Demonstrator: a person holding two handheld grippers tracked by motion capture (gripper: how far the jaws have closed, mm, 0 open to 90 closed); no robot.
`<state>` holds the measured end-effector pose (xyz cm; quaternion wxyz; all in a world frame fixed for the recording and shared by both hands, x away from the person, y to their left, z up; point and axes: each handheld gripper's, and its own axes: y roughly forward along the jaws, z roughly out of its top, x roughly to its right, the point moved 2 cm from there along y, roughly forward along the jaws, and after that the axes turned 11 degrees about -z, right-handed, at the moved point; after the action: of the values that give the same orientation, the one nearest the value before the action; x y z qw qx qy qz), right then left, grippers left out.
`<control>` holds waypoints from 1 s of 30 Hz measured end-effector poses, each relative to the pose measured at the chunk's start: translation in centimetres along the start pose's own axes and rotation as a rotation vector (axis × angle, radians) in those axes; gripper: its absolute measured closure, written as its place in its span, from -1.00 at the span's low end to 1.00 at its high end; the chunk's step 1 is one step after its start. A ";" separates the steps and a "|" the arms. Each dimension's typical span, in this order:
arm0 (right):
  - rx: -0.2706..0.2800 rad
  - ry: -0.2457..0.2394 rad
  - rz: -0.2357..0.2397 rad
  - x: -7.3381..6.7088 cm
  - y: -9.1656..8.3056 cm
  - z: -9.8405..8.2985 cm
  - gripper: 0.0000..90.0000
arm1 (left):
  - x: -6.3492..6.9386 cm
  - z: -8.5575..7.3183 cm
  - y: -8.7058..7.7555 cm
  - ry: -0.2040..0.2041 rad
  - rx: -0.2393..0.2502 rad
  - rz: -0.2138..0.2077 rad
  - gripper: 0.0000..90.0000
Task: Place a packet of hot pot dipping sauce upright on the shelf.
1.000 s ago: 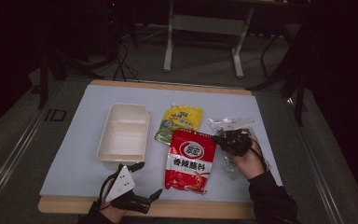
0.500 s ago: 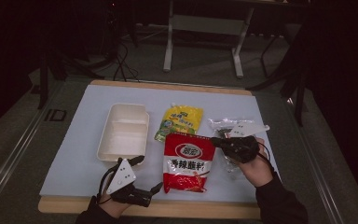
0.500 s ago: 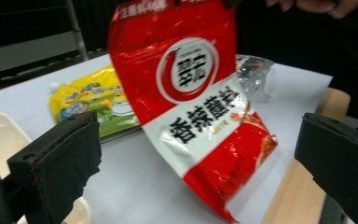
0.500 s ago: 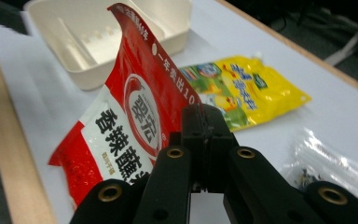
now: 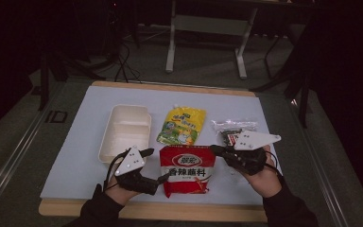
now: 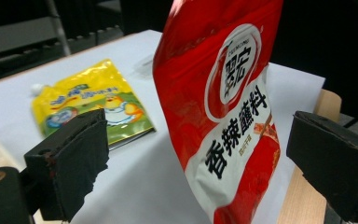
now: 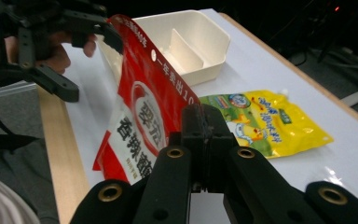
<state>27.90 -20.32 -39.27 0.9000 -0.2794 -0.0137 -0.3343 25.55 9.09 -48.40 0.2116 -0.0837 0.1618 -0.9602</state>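
Since the earlier picture, the red bag (image 5: 187, 170) has been lifted off the white table top (image 5: 75, 165) at one side, and both hands have been raised a little. At that time the bag was lying flat.

The jaws of the right gripper (image 7: 200, 128) are pressed together, and an edge of the red bag is pinched between them. The bag is seen standing up from that grip in the right gripper view, tilted toward the left gripper (image 7: 81, 51). In the high view the right gripper (image 5: 217, 150) is seen just beside the bag's right top corner.

The jaws of the left gripper (image 6: 198, 163) are spread wide and have just been closing a little. The red bag (image 6: 223, 107) is seen hanging between them in the left gripper view, but it is not touched by either pad. In the high view the left gripper (image 5: 157, 165) is seen at the bag's left edge.

Behind the red bag, a yellow bag (image 5: 182, 125) is laid flat on the table. To the left of the red bag and a bit farther back, a white box (image 5: 125, 132) with two parts is placed. To the right of the red bag, behind the right gripper, a clear packet (image 5: 232, 126) is laid.
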 end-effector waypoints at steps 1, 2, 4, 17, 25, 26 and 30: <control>0.002 0.000 0.014 0.0 -0.1 0.1 1.00 | -0.1 0.1 0.3 -0.001 0.000 -0.008 -0.71; 0.009 0.003 0.018 -0.1 -0.1 0.1 1.00 | -0.2 0.1 0.6 -0.009 0.004 -0.022 -0.66; 0.011 -0.006 0.021 -0.2 -0.2 0.2 1.00 | -0.3 0.1 1.3 -0.020 -0.002 -0.045 -0.53; 0.014 -0.006 0.023 -0.3 -0.5 0.4 1.00 | -0.2 0.3 2.0 -0.007 -0.049 -0.172 1.00; 0.042 -0.016 0.021 -0.1 -1.6 1.2 0.99 | 0.1 2.0 1.0 0.024 -0.050 -0.212 1.00; 0.050 -0.018 0.023 -0.1 -1.8 1.3 0.99 | 0.0 2.3 0.8 0.026 -0.046 -0.211 1.00; 0.065 -0.021 0.019 0.1 -2.3 1.9 0.98 | -0.2 3.5 0.5 0.053 -0.053 -0.222 1.00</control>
<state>26.90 -20.85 -36.47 0.9117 -0.2535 -0.0313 -0.3219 26.75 7.82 -45.33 0.0974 -0.0813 0.1823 -0.9750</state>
